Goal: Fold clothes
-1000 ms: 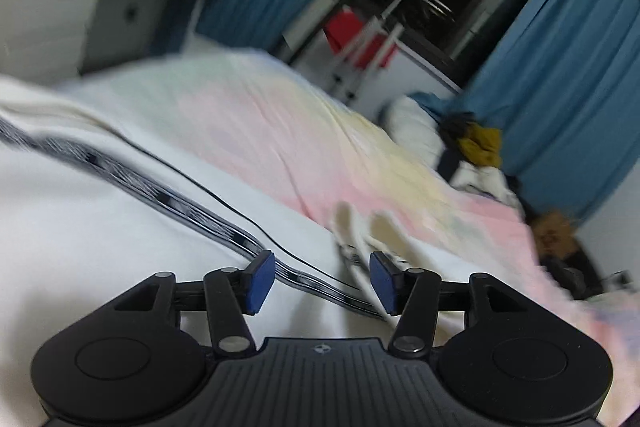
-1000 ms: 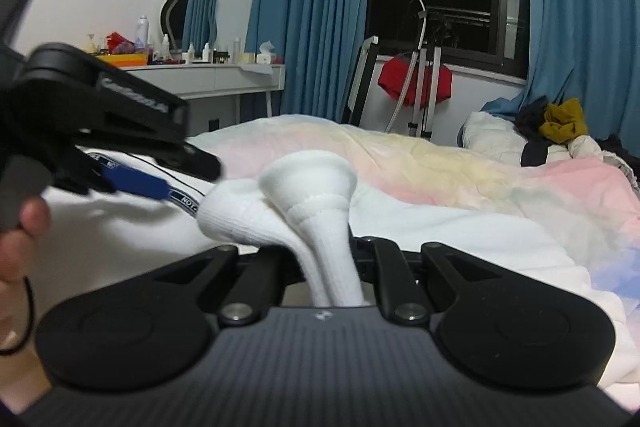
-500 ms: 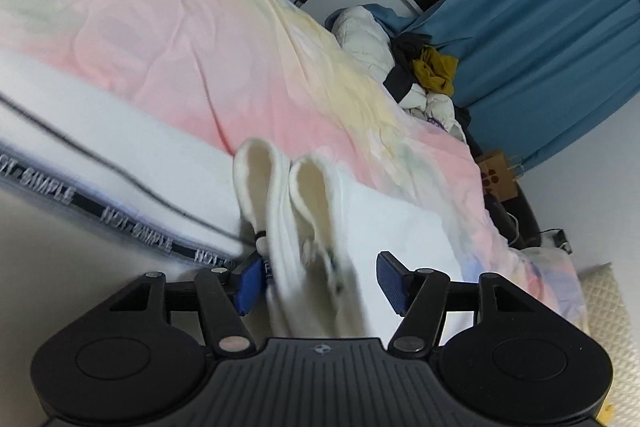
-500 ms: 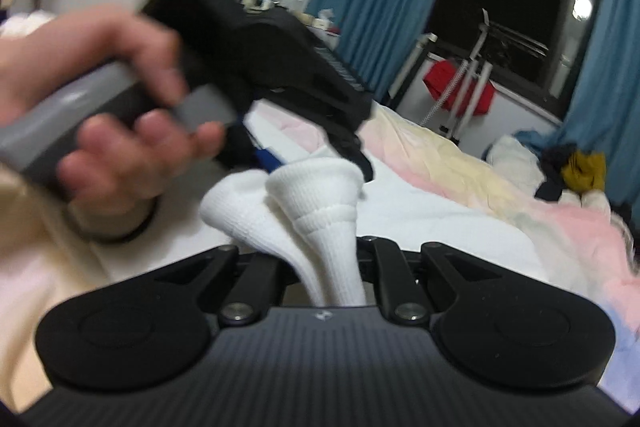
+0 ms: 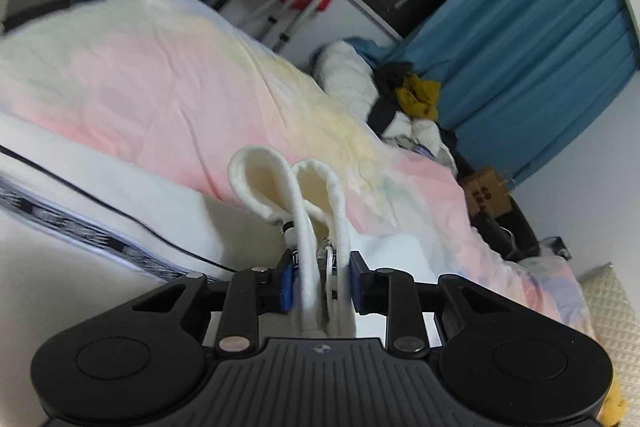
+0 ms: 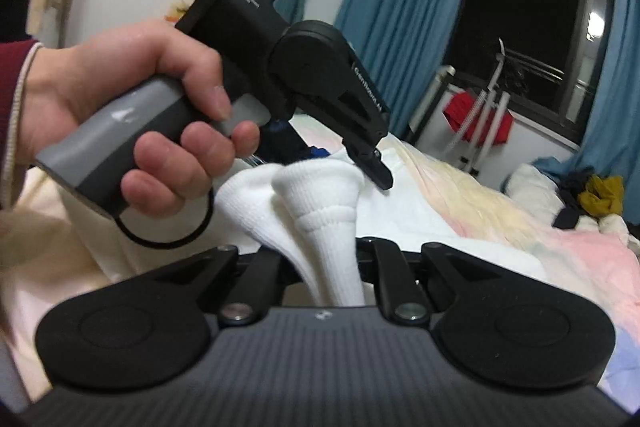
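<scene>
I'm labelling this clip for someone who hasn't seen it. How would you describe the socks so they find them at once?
Start at the pastel bed cover. Just in front of it, the white ribbed socks stand up between the left tool's blue pads. Unlike the flat bedding around them, their two open cuffs form side-by-side loops.

The left gripper [image 5: 320,285] has its blue pads [image 5: 285,285] drawn close together, clamped on the cuff ends of a pair of white socks [image 5: 304,227]. From the right wrist view, the left hand [image 6: 132,115] wraps its grey handle, fingers curled under (thumb on top), the black body tilted so its fingers point down at the socks from above. The right gripper [image 6: 334,263] sits below the socks, its fingers nearly together and pinching the ribbed fabric from both sides.
</scene>
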Demonstrator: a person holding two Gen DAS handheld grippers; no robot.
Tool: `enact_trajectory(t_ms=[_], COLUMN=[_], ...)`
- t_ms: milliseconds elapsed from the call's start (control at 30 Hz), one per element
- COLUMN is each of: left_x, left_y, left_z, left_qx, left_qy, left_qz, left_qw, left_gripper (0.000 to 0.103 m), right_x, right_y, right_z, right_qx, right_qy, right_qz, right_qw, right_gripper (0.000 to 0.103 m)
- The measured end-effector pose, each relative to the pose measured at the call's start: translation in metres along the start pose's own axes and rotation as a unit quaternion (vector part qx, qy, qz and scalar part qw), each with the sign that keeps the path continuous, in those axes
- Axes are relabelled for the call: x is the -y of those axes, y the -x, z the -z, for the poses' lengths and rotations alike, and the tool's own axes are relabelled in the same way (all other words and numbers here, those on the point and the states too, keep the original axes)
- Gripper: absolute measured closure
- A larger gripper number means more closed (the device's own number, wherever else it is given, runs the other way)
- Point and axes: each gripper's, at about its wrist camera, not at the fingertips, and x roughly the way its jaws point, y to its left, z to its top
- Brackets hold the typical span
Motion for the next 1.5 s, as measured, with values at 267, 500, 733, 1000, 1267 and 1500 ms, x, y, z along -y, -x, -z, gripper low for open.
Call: enact_trajectory(t_ms=[267, 500, 733, 1000, 1267, 1500], left_x=[-0.026, -0.029, -0.03, -0.069, -0.119, -0.145], left_y=[-0.025, 0.004, 0.111, 0.258, 0.309, 0.299], left_z=[0.017, 0.023, 0.033, 0.052, 0.065, 0.076], left_qx=[-0.038, -0.025, 0.009, 0.076, 0.083, 0.104], left_qy=[-0.013, 0.007, 0.039, 0.178, 0.299, 0.364], left_qz=[-0.092, -0.081, -0.092, -0.154, -0.164, -0.146], left_qw=[0.9949, 0.9964, 0.9949, 0.9689, 0.9363, 0.914], left_gripper=[0.074, 0.071, 0.063, 0.019, 0.009, 0.009], right_x=[-0.02, -0.02, -0.011, -0.01, -0.007, 0.01], right_y=[-0.031, -0.023, -0.021, -0.011, 0.021, 0.028], right_z=[0.023, 0.019, 0.005, -0.003, -0.013, -0.017], right_qx=[-0.06, -0.055, -0.076, -0.073, -0.042, -0.03], right_qy=[-0.02, -0.028, -0.11, -0.1, -0.105, -0.137], right_qz=[-0.049, -0.052, -0.07, -0.087, -0.082, -0.067], right_qw=[0.997, 0.997, 0.989, 0.989, 0.99, 0.988], right_gripper=[0.091, 0.08, 0.039, 0.025, 0.025, 0.024])
